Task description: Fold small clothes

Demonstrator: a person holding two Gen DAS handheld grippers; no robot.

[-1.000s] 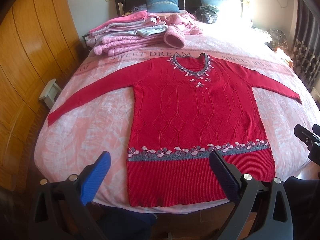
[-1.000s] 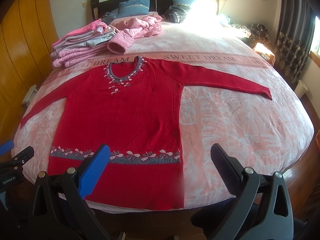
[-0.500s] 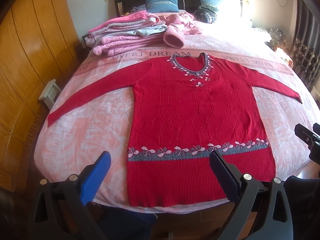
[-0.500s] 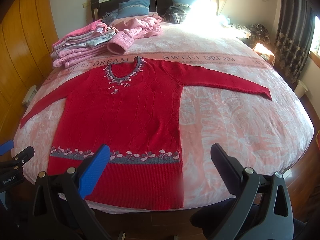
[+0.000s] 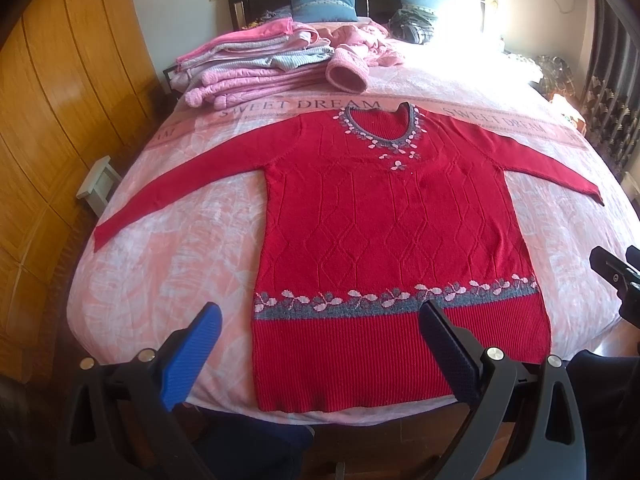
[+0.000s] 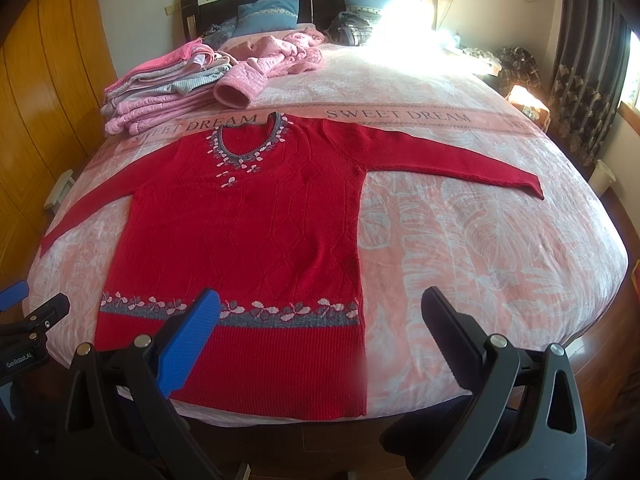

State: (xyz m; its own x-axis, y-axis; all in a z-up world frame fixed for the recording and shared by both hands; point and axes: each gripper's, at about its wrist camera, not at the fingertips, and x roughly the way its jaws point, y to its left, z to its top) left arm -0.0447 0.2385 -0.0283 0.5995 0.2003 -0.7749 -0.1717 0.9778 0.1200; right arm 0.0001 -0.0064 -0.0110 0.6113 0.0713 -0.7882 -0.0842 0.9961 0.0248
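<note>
A red knitted sweater [image 5: 392, 240] [image 6: 248, 248] lies flat and face up on the pink bedspread [image 5: 168, 264] [image 6: 480, 260]. Both sleeves are spread out to the sides, and the hem hangs over the near edge of the bed. A grey band with pink flowers runs above the hem. My left gripper [image 5: 320, 320] hovers open in front of the hem's left half, touching nothing. My right gripper [image 6: 320, 312] hovers open before the hem's right corner, also holding nothing. The right gripper's tip [image 5: 616, 276] shows at the right edge of the left wrist view.
A pile of folded pink and grey clothes [image 5: 256, 64] [image 6: 168, 88] sits at the far left of the bed, with a crumpled pink garment [image 6: 288, 56] beside it. Blue pillows [image 5: 324, 2] lean on the dark headboard. Wooden wardrobe doors [image 5: 60, 120] stand left, curtains [image 6: 588, 80] right.
</note>
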